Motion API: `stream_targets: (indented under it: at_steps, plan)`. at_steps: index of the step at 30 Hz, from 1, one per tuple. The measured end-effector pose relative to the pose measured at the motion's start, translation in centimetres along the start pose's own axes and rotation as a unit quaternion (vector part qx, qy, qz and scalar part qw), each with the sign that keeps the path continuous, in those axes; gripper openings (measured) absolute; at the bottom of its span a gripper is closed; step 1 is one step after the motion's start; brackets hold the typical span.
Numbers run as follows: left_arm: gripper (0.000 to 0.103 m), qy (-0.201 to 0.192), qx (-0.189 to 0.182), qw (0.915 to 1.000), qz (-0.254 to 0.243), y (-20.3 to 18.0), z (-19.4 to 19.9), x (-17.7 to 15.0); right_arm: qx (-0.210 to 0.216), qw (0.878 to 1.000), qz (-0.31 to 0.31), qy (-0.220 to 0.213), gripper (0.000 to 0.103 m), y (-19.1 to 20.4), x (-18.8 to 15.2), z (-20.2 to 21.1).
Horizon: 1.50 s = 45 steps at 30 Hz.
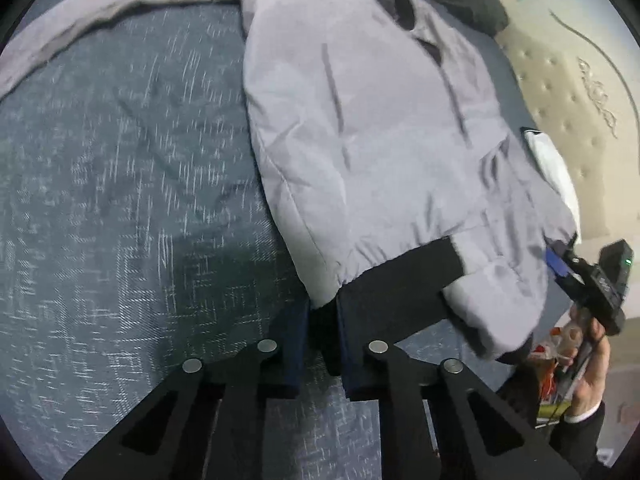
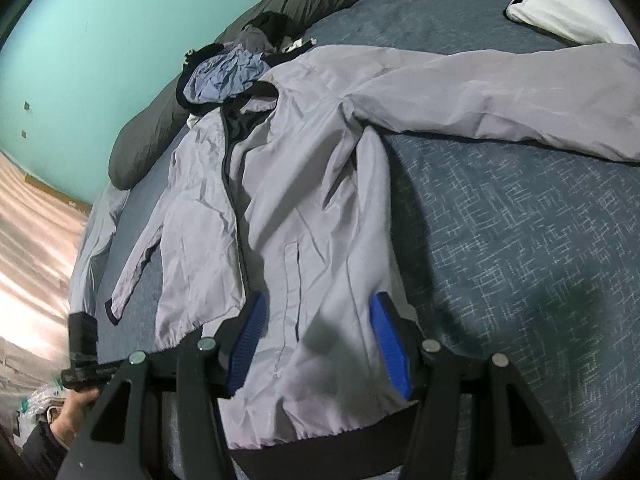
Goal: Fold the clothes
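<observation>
- Blue patterned bedspread (image 2: 520, 240) covers the bed; a teal wall (image 2: 100, 40) stands behind.
- Left gripper (image 1: 323, 344): jaws clamped on the black hem band (image 1: 400, 280) of the one grey jacket (image 1: 380, 120).
- Right gripper (image 2: 318, 344): jaws apart, blue pads (image 2: 390, 344) over the jacket's lower front, hem nearest the camera.
- Jacket lies front up on the bed, long axis running from the hem at the grippers to the hood (image 2: 224, 76) at the far end; one sleeve (image 2: 500, 92) stretches out sideways.
- One dark pillow (image 2: 160, 120) and one white pillow (image 2: 568, 12) lie beyond.
</observation>
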<state>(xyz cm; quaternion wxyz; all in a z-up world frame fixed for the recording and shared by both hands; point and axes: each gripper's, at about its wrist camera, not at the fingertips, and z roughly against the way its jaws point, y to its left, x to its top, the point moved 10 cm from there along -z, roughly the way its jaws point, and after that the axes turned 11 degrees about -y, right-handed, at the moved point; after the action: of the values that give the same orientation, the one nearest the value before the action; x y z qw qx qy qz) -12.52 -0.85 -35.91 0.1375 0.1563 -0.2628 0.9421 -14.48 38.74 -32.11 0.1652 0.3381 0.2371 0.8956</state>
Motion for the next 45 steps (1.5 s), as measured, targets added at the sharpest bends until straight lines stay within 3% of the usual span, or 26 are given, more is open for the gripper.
stream_targets:
  at_steps: [7,10,18,20,22,27,29,30,32,33,34,37,43,44,45]
  plan:
    - [0.011,-0.021,-0.017,0.9994,-0.020,0.0,4.4,0.5,0.005,0.999,0.043,0.025,0.057,2.2,0.2,0.3]
    - [0.010,-0.026,-0.015,0.9995,-0.012,-0.5,4.0,0.5,0.021,0.996,0.082,0.040,0.058,4.4,0.1,0.6]
    - [0.007,0.002,0.007,0.9993,0.038,4.8,1.8,-0.9,0.041,0.984,0.152,0.083,0.058,8.0,-0.9,0.2]
    - [0.000,0.000,0.014,0.9989,0.045,5.7,1.7,-0.9,0.033,0.985,0.147,0.088,0.058,7.2,-0.6,0.0]
    - [0.000,-0.007,0.033,0.9985,0.043,6.5,1.9,-0.6,0.024,0.986,0.140,0.092,0.058,6.3,-0.3,-0.3]
    - [0.000,-0.024,0.021,0.9977,0.061,6.7,2.3,0.2,0.002,0.987,0.125,0.101,0.058,4.0,0.4,-0.6]
    - [0.002,-0.021,0.008,0.9976,0.065,6.3,1.9,0.3,-0.008,0.987,0.123,0.102,0.058,2.9,0.5,-0.3]
    - [0.009,-0.016,0.003,0.9978,0.063,6.2,1.6,0.1,-0.013,0.987,0.123,0.102,0.058,2.4,0.5,-0.2]
    - [0.031,-0.005,-0.004,0.9982,0.059,5.9,0.9,-0.2,-0.019,0.987,0.122,0.101,0.058,1.4,0.4,0.1]
    - [0.049,0.001,-0.007,0.9982,0.059,5.5,0.3,-0.4,-0.022,0.987,0.122,0.100,0.058,1.0,0.4,0.3]
    - [0.054,0.003,-0.009,0.9983,0.058,5.4,0.2,-0.7,-0.022,0.988,0.117,0.099,0.058,0.7,0.4,0.3]
    - [0.054,0.010,-0.013,0.9984,0.054,4.7,-0.8,-1.3,-0.023,0.990,0.097,0.102,0.062,-0.4,0.1,0.7]
    - [0.052,0.024,0.002,0.9988,0.042,5.1,-2.6,-1.4,-0.012,0.986,0.119,0.117,0.068,0.0,-1.1,1.0]
    - [0.049,0.024,0.006,0.9990,0.038,5.1,-2.7,-1.4,-0.009,0.985,0.123,0.120,0.068,0.3,-1.3,0.8]
    - [0.037,0.025,0.007,0.9990,0.036,5.1,-2.8,-1.5,-0.006,0.984,0.127,0.123,0.068,0.5,-1.6,0.6]
